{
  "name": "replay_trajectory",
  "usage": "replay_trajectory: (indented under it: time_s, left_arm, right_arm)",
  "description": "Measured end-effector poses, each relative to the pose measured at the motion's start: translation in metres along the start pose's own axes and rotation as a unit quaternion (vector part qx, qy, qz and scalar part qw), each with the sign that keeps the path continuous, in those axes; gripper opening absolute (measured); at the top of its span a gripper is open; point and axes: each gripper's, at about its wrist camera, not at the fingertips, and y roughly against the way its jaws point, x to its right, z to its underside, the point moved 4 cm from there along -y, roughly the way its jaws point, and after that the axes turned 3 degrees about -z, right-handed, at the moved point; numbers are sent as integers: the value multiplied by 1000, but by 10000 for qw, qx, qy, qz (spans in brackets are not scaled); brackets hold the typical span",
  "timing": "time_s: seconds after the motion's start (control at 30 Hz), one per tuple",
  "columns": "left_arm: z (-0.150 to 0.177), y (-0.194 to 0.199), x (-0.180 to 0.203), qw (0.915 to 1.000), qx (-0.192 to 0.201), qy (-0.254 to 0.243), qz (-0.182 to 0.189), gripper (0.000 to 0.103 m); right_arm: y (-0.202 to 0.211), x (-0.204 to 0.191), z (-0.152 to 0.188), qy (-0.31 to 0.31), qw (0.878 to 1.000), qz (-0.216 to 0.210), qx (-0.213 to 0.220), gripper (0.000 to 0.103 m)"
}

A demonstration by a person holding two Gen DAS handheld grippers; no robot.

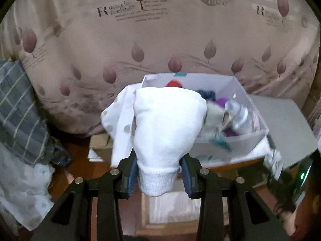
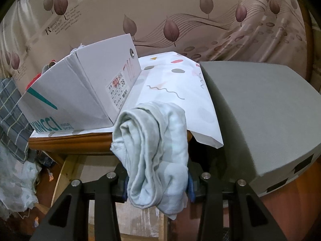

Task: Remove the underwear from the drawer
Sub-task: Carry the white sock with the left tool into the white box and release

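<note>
A white knitted garment [image 1: 166, 128] with a ribbed cuff is clamped between the blue pads of the left tongs [image 1: 159, 177], lifted in front of and above the white cardboard box [image 1: 248, 100]. The box serves as the drawer and stands on a patterned white cloth [image 2: 170, 84] spread over a wooden bench [image 2: 68, 140]. Inside the box lie more small clothes: something red [image 1: 174, 84], something dark blue [image 1: 206, 94] and something purple [image 1: 221, 101], with a pale bundle to their right. The right tongs [image 2: 158, 186] grip a rolled pale green-grey piece of underwear [image 2: 152, 146], held near the bench's front edge, just right of the box. A grey box [image 2: 260, 110] sits to the right. A leaf-printed curtain [image 1: 160, 40] hangs at the far side, and checked fabric [image 1: 18, 108] lies at the left.
</note>
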Motion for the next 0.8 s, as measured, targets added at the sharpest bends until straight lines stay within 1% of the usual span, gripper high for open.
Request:
replay_trajectory:
  time_s: [0.03, 0.1, 0.2, 0.27, 0.33, 0.37, 0.43, 0.53, 0.67, 0.77, 0.8]
  left_arm:
    - [-7, -6, 0, 10000, -39, 69, -36, 34]
    - [-18, -19, 6, 9997, -161, 106, 136, 34]
    - [-28, -46, 15, 9991, -340, 142, 205, 34]
    - [-32, -63, 18, 9987, -453, 182, 143, 34]
    - [-35, -83, 23, 9979, -586, 203, 210, 34]
    - [-33, -90, 23, 9976, -639, 229, 149, 34]
    - [-31, -106, 27, 9965, -778, 241, 203, 34]
    - [-30, -122, 27, 9962, -801, 309, 137, 35]
    - [-31, -141, 20, 9937, -907, 633, 182, 35]
    - [-29, -144, 22, 9938, -901, 637, 136, 37]
    - [-28, -144, 24, 9942, -894, 590, 91, 39]
  right_arm:
    - [0, 0, 0, -9, 10000, 0, 1, 42]
    - [1, 0, 0, -19, 10000, -12, -1, 42]
    - [2, 1, -1, -31, 10000, -16, 13, 42]
    - [2, 2, -2, -63, 10000, -19, 24, 42]
    - [2, 3, -2, -87, 10000, -34, 11, 42]
    - [2, 3, -2, -98, 9999, -36, 11, 42]
    - [2, 3, -2, -96, 9999, -43, 3, 42]
    - [1, 3, -2, -103, 9999, -43, 3, 42]
    - [-2, 1, -2, -83, 9999, -44, -38, 42]
    - [-3, 0, -2, -59, 10000, -59, -41, 42]
    - [-3, -1, -2, -34, 10000, -41, -47, 42]
